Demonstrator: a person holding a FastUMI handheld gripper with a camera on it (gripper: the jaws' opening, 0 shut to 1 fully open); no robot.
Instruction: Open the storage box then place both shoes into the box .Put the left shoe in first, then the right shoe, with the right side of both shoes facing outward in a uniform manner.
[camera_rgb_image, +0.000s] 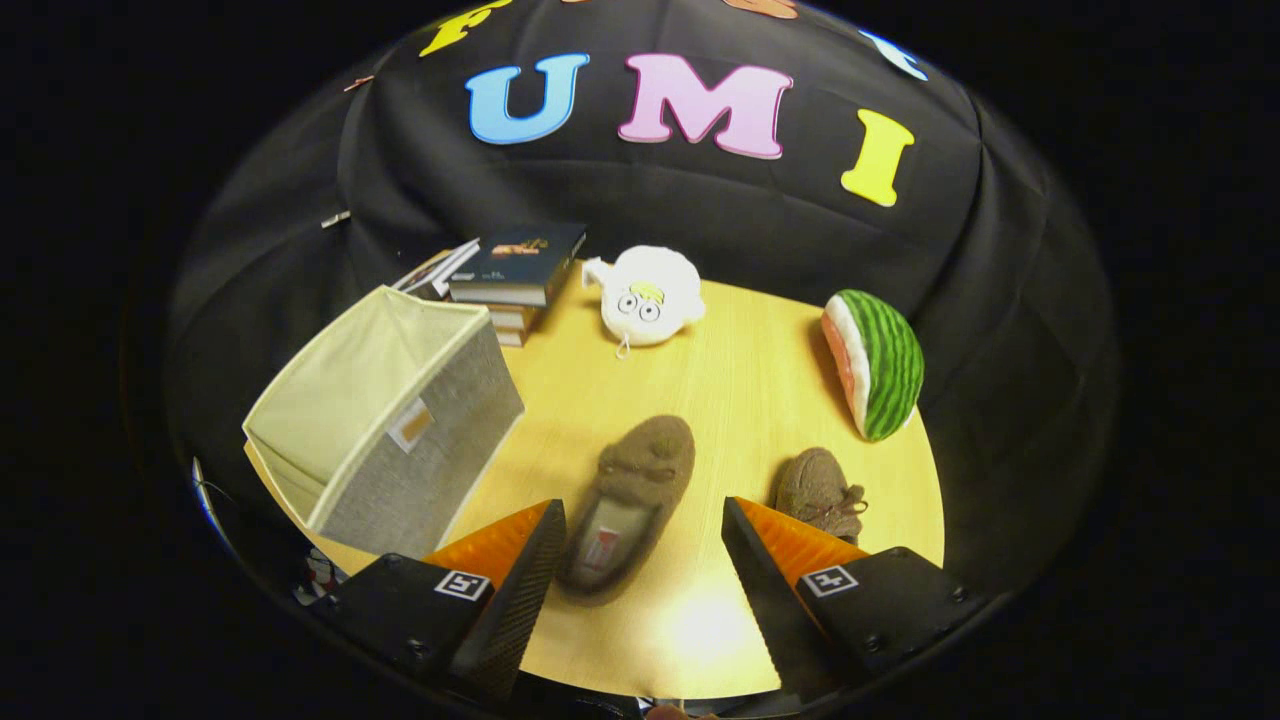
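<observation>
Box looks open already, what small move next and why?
Probably lower the open tongs over the brown slipper lying between the fingers and close on it. The storage box already gapes open beside it, and both slippers sit on the table, none boxed yet.

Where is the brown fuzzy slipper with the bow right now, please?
In the gripper view, the brown fuzzy slipper with the bow lies on the wooden table, just beyond one finger of the open gripper, below the watermelon plush and apart from the other brown slipper.
</observation>
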